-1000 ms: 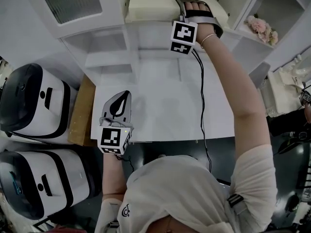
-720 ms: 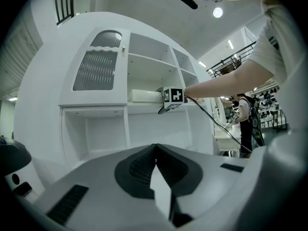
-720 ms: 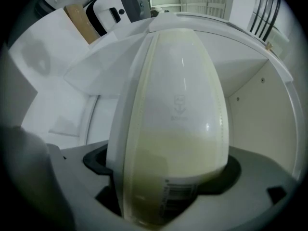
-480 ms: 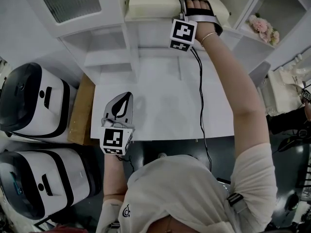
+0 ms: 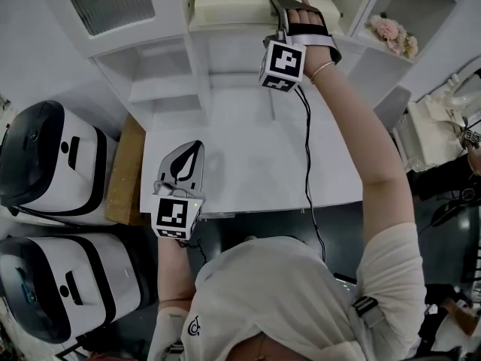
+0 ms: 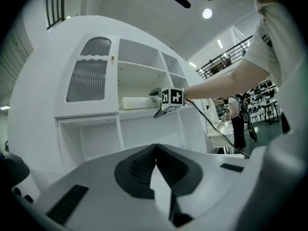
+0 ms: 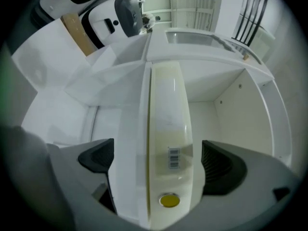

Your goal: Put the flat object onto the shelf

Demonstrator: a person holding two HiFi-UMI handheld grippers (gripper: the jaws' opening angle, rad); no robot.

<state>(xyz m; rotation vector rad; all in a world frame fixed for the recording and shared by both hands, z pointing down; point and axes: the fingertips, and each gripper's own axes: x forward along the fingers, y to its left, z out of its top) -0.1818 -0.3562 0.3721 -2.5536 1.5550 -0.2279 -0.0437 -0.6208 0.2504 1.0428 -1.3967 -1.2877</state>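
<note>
Right claw (image 7: 159, 163) opening around flat object (image 7: 166, 100) on shelf (image 7: 128, 109), near end cropped, left claw (image 6: 156, 167) closed

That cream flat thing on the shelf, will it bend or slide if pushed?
Probably stiff: the flat object keeps a straight edge along the shelf. Its glossy skin looks slippery, so it may slide. Lying flat, it seems unlikely to tip.

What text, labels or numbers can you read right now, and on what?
No legible words anywhere.
Barcode label on the flat object: digits too small to read.
Round yellow sticker: blank.
Right marker cube, left marker cube: square patterns, no letters.
</note>
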